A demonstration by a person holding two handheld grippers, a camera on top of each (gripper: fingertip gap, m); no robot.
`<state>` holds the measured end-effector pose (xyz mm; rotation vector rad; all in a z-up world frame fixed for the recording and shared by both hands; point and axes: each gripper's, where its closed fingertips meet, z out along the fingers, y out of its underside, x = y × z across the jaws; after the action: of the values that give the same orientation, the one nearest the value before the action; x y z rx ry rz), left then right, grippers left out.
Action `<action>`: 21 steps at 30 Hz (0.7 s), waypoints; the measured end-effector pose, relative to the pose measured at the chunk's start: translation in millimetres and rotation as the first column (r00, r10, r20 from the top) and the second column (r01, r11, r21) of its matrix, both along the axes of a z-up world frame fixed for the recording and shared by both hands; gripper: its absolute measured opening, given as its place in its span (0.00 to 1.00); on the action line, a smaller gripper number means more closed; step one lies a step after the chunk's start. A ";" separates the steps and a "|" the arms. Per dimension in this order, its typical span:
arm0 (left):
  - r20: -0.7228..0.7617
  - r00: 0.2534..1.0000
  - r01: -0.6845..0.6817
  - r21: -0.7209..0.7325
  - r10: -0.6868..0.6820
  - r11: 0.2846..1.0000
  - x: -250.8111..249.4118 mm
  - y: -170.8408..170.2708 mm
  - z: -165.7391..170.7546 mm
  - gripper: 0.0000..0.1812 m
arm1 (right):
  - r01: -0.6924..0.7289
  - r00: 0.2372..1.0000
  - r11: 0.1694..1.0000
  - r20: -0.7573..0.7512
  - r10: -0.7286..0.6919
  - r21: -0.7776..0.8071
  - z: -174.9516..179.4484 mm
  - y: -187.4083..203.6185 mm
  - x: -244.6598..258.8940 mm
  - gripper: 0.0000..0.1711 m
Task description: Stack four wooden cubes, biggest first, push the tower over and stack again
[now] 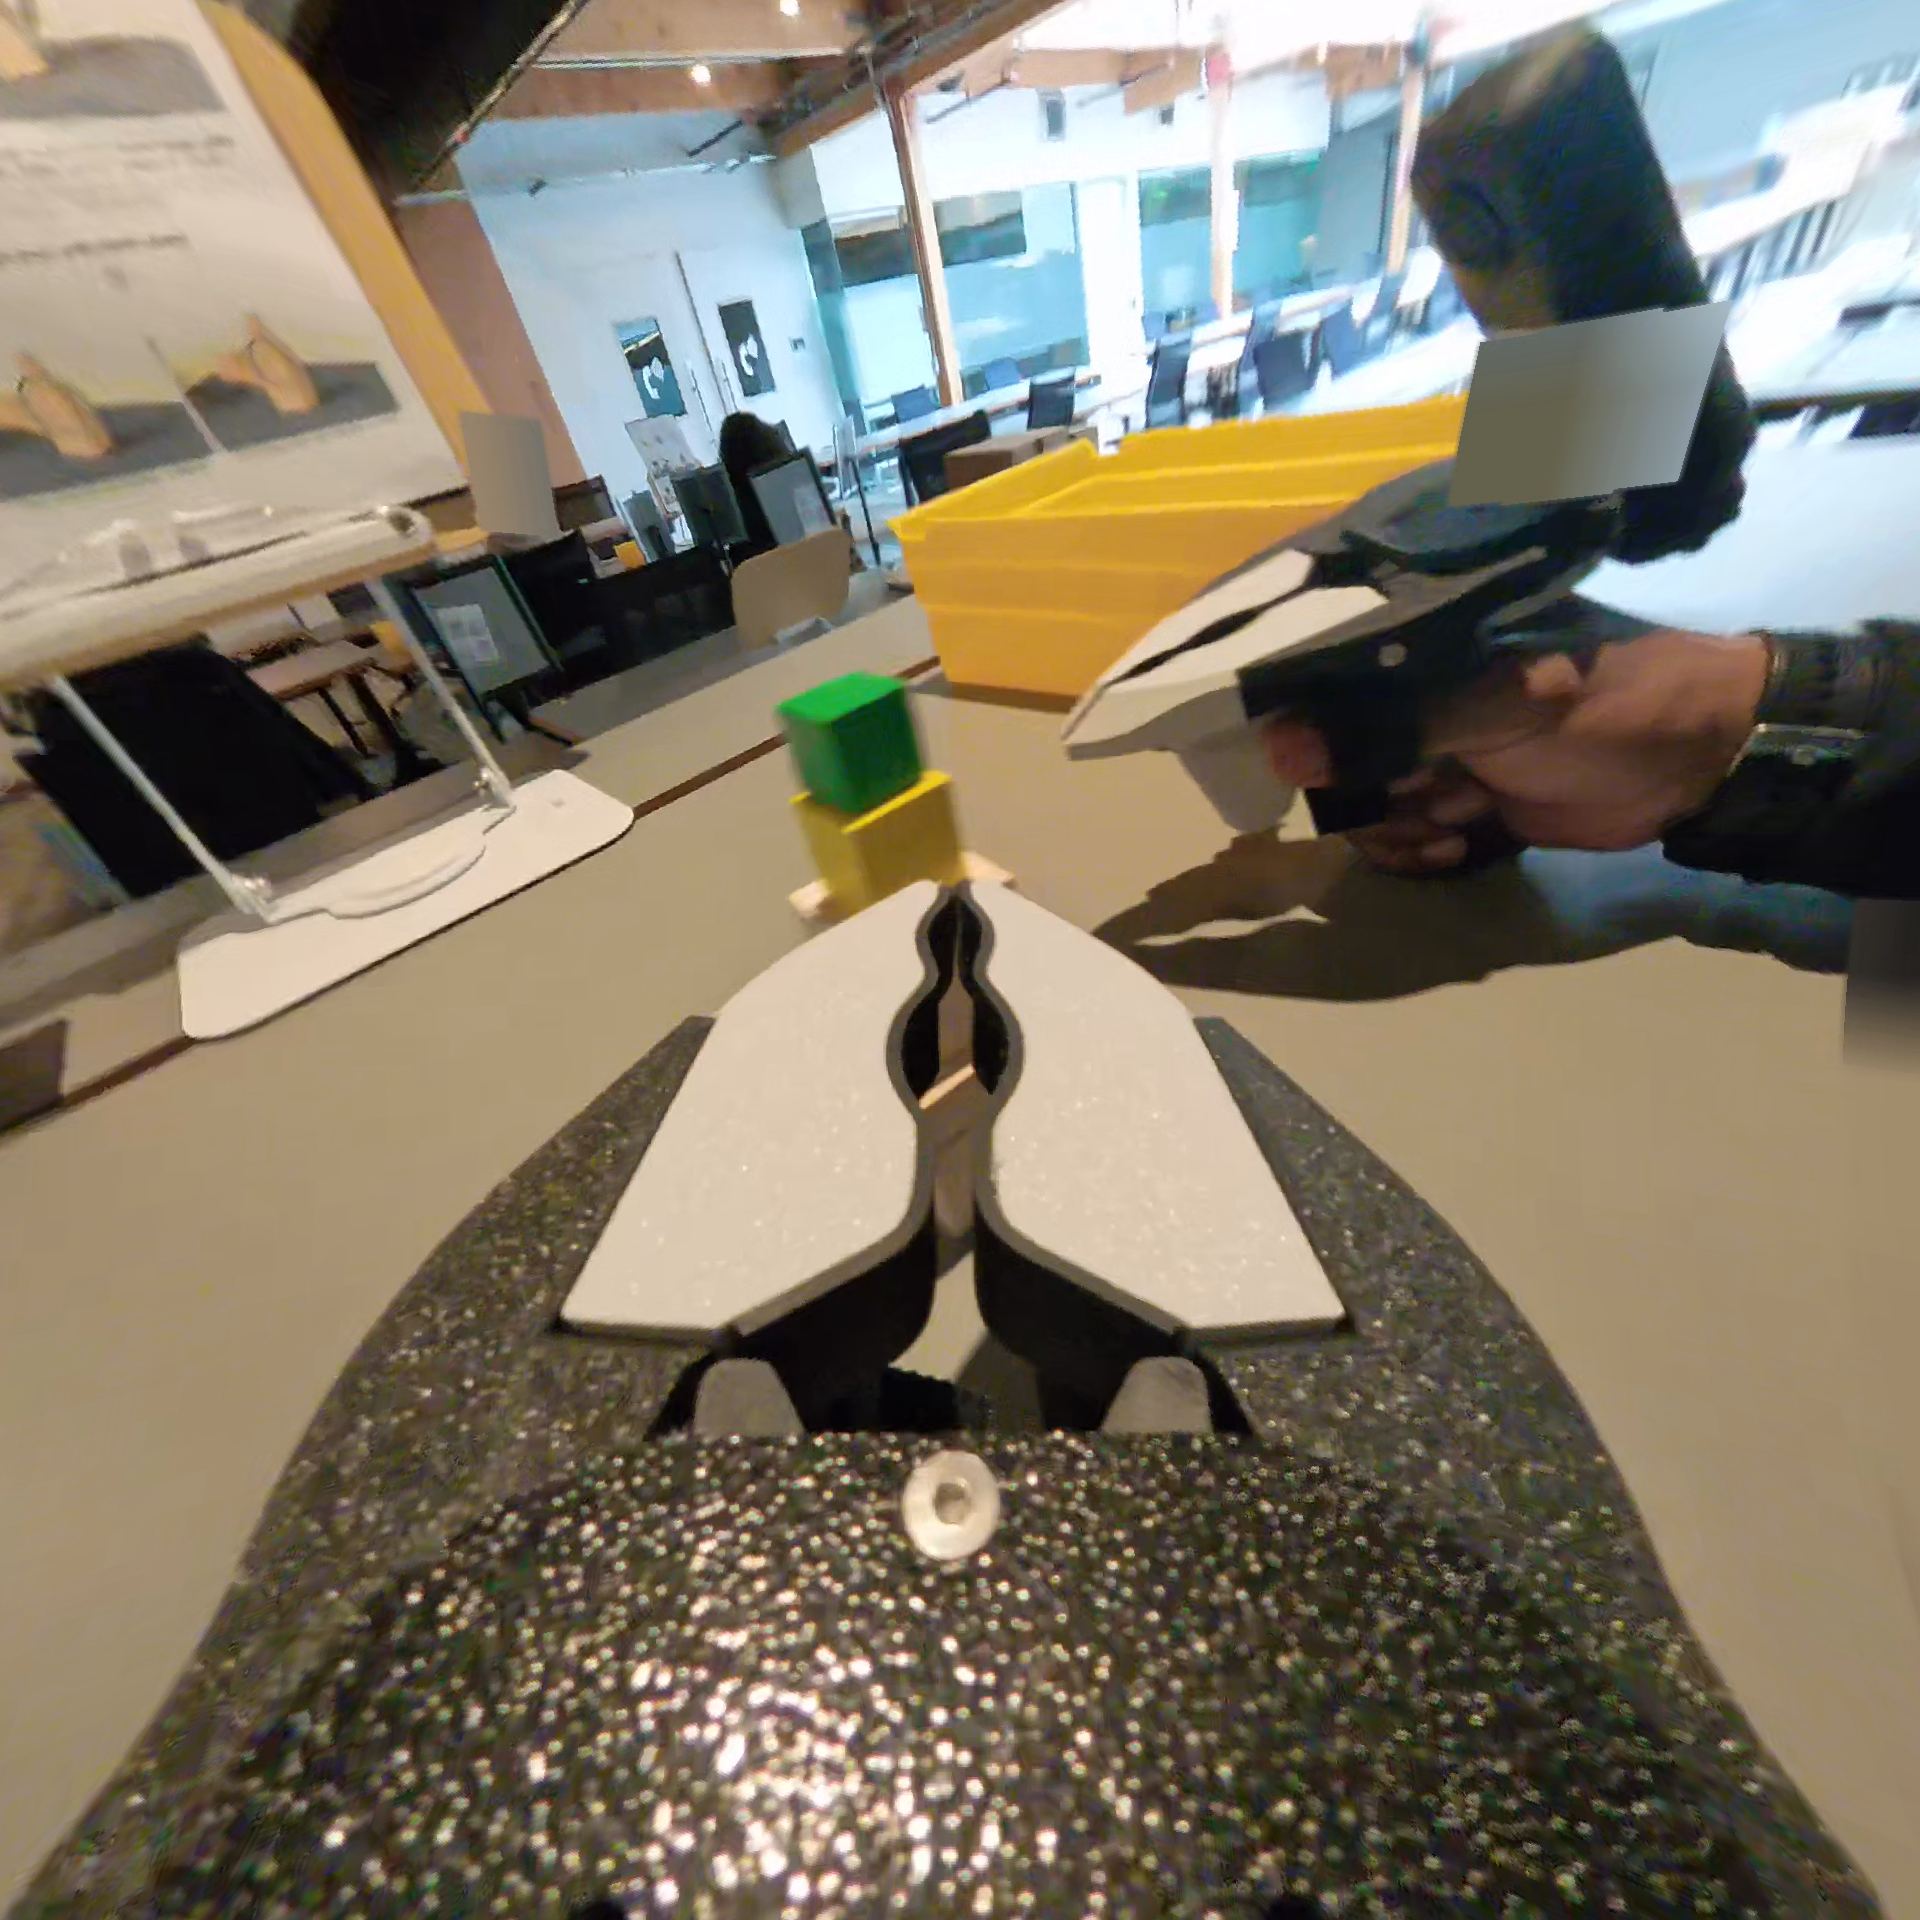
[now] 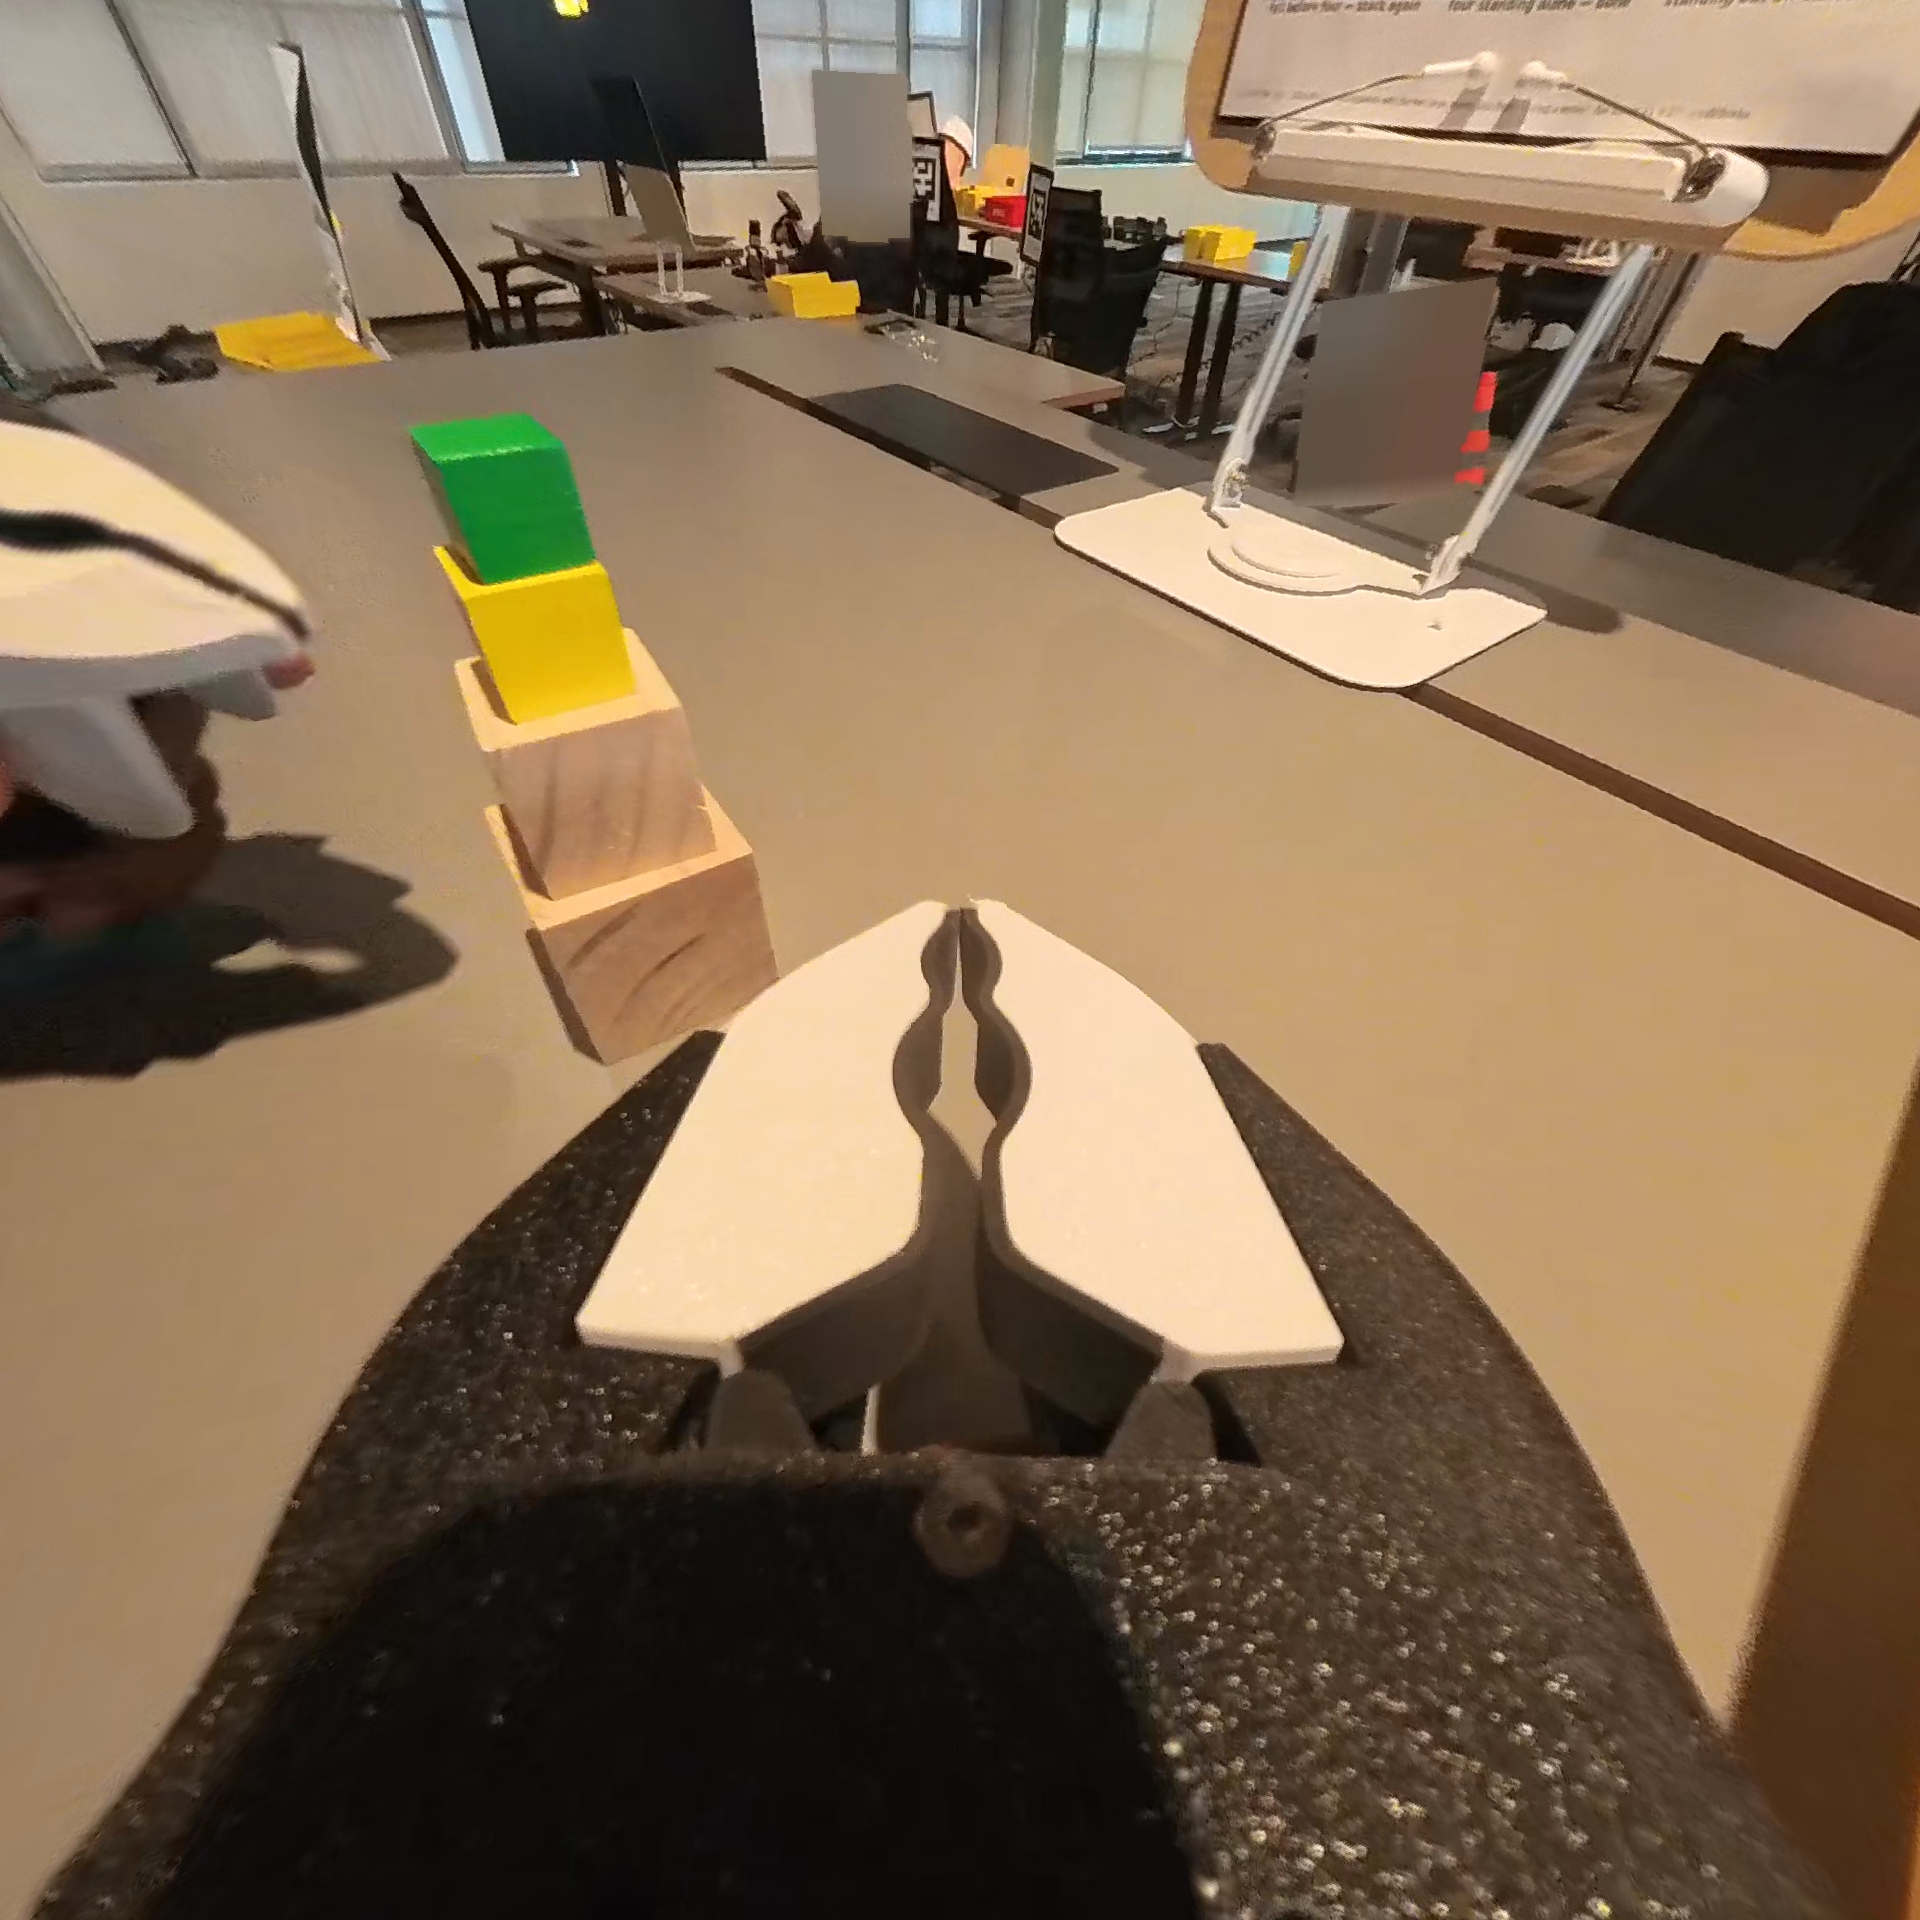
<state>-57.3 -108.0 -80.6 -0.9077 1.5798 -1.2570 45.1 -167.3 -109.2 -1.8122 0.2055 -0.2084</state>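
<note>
A tower of four cubes stands on the grey table [image 2: 1143, 831]. A large plain wooden cube [image 2: 655, 956] is at the bottom, then a smaller plain one [image 2: 597, 790], a yellow one [image 2: 551, 644] and a green one [image 2: 504, 499] on top. My right gripper [image 2: 961, 914] is shut and empty, just right of the tower's base. My left gripper [image 1: 961, 894] is shut and empty, close in front of the tower; the green cube [image 1: 857, 743] and yellow cube [image 1: 883, 842] rise above its tips, and the wooden cubes [image 1: 951, 1101] show through its gap. The right gripper [image 1: 1081, 727] hangs right of the tower.
Stacked yellow bins [image 1: 1091, 582] stand behind the tower. A white document stand [image 2: 1299, 582] with a sheet holder sits on the table, also in the left wrist view [image 1: 395, 894]. A black mat [image 2: 966, 436] lies farther back. A hand [image 1: 1558, 769] holds the right gripper. The tips of one gripper are about 12 centimeters away from the tips of the other. Left tips and right tips are each some 9 centimeters from the large plain wooden cube [image 2: 655, 956].
</note>
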 end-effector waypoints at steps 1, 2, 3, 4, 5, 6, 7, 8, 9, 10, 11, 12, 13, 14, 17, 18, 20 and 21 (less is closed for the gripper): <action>-0.011 1.000 -0.018 0.054 0.018 0.998 1.9 -10.5 -2.3 0.00 | 0.003 1.000 1.000 0.008 -0.003 -0.004 -0.3 0.2 -0.2 0.00; -0.036 0.998 -0.043 0.120 0.047 0.992 6.2 -19.1 -7.0 0.00 | 0.005 1.000 1.000 0.013 -0.005 -0.010 -0.8 0.6 -0.3 0.00; -0.063 0.994 -0.070 0.200 0.084 0.977 11.6 -25.2 -13.4 0.00 | 0.006 1.000 1.000 0.017 -0.005 -0.015 -1.3 0.9 -0.5 0.00; -0.073 0.987 -0.117 0.286 0.144 0.951 17.7 -26.1 -18.6 0.00 | 0.006 1.000 1.000 0.021 -0.006 -0.018 -1.7 1.1 -0.8 0.00; -0.062 0.978 -0.161 0.365 0.197 0.917 23.0 -25.7 -21.5 0.00 | 0.007 1.000 1.000 0.024 -0.007 -0.019 -1.6 1.1 -1.0 0.00; -0.047 0.975 -0.177 0.424 0.217 0.888 26.9 -27.7 -23.4 0.00 | 0.007 1.000 1.000 0.027 -0.006 -0.018 -1.5 1.1 -1.5 0.00; -0.036 0.972 -0.192 0.459 0.234 0.867 29.8 -28.8 -24.6 0.00 | 0.005 1.000 1.000 0.028 -0.005 -0.017 -1.2 0.9 -2.2 0.00; -0.037 0.969 -0.199 0.479 0.246 0.855 31.7 -29.4 -26.6 0.00 | 0.003 1.000 1.000 0.028 -0.003 -0.015 -1.0 0.7 -2.9 0.00; -0.040 0.965 -0.206 0.491 0.258 0.847 33.1 -28.9 -28.7 0.00 | 0.002 1.000 1.000 0.027 -0.001 -0.014 -0.9 0.3 -3.3 0.00; -0.044 0.960 -0.218 0.498 0.276 0.839 33.9 -26.5 -30.7 0.00 | 0.000 1.000 1.000 0.026 0.000 -0.013 -0.8 0.0 -3.7 0.00; -0.046 0.956 -0.228 0.500 0.288 0.835 34.1 -24.1 -31.8 0.00 | -0.001 1.000 1.000 0.025 0.001 -0.013 -0.8 -0.4 -4.0 0.00; -0.046 0.953 -0.239 0.495 0.300 0.835 33.9 -21.5 -31.8 0.00 | -0.001 1.000 1.000 0.024 0.001 -0.013 -0.8 -0.8 -4.2 0.00; -0.049 0.950 -0.248 0.489 0.309 0.837 33.6 -18.9 -31.7 0.00 | -0.001 1.000 1.000 0.024 0.001 -0.013 -0.8 -1.2 -4.2 0.00; -0.051 0.947 -0.254 0.484 0.316 0.838 33.3 -16.4 -31.8 0.00 | -0.001 1.000 1.000 0.023 0.002 -0.013 -0.8 -1.4 -4.4 0.00; -0.056 0.943 -0.263 0.476 0.328 0.839 32.6 -9.9 -31.7 0.00 | -0.003 1.000 1.000 0.026 0.004 -0.018 -1.3 -1.4 -5.2 0.00; -0.057 0.942 -0.265 0.475 0.330 0.839 32.1 -8.1 -31.6 0.00 | -0.005 1.000 1.000 0.027 0.005 -0.021 -1.7 -1.1 -5.4 0.00; -0.061 0.938 -0.274 0.469 0.340 0.840 30.7 -3.7 -31.5 0.00 | -0.007 0.999 1.000 0.032 0.008 -0.028 -2.6 -0.5 -6.1 0.00; -0.064 0.936 -0.278 0.462 0.345 0.842 29.9 -1.5 -31.2 0.00 | -0.008 0.999 0.999 0.034 0.009 -0.032 -3.0 -0.2 -6.4 0.00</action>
<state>-27.4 -109.5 -111.8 -0.9218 1.6573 -0.5696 38.7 -167.5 -112.2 -1.8392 0.1716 -0.2376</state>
